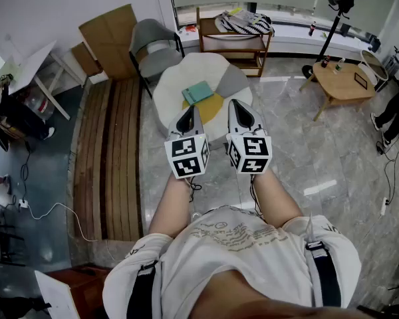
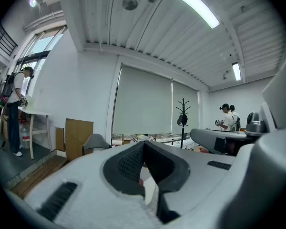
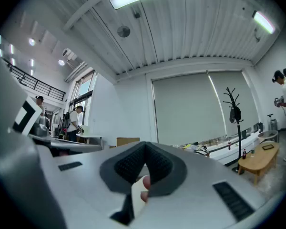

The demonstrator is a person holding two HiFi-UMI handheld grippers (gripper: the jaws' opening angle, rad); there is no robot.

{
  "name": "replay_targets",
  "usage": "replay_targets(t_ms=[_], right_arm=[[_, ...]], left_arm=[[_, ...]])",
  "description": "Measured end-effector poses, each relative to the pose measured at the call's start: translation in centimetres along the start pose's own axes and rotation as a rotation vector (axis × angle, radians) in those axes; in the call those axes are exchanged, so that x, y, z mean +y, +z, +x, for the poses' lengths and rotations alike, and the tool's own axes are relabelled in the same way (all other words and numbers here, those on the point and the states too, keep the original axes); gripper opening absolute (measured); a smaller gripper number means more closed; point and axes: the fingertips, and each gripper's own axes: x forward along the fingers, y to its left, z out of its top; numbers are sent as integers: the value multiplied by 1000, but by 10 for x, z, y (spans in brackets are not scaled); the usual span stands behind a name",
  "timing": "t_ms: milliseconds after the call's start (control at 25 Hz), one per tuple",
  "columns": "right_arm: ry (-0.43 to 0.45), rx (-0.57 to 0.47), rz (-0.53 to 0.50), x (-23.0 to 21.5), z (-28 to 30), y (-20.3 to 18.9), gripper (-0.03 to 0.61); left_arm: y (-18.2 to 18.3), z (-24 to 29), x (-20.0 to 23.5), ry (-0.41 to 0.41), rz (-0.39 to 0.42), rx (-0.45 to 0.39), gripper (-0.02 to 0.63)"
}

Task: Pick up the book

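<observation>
Grey marble floor (image 1: 306, 165) spreads under the person, with a strip of wooden slats (image 1: 113, 158) along its left side. Nearest in the head view, two bare forearms hold the grippers side by side, level, marker cubes facing up.

The left gripper (image 1: 190, 110) has its jaws pressed together with nothing between them; its own view shows the dark pads (image 2: 128, 163) meeting at the tip (image 2: 144, 143). The right gripper (image 1: 235, 105) is closed the same way, its pads (image 3: 126, 165) joined at the tip (image 3: 144, 144) and empty.

Just past both tips stands a round white table (image 1: 176, 78) with a yellow patch (image 1: 211, 108) and a grey patch (image 1: 231, 80) on its top. The teal book (image 1: 198, 93) lies flat on that top, near its middle, partly over the yellow patch. In the head view it sits just ahead of the left gripper's tip and a little to its right, nearer to that gripper than to the right one, and apart from both.

Behind the table is a grey chair (image 1: 153, 48), with cardboard (image 1: 113, 35) leaning at the wall to its left. Farther back a wooden shelf (image 1: 233, 42) stands under the window, and a low wooden table (image 1: 346, 82) sits well off to the right.
</observation>
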Motion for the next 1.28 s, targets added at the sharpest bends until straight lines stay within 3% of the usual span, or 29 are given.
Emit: replay_targets(t_ms=[600, 1280], right_arm=[[73, -25, 31, 44, 17, -1, 25], [34, -42, 47, 121, 41, -12, 25]], left_arm=[[4, -11, 28, -16, 17, -14, 14], [-11, -25, 104, -60, 49, 17, 14]])
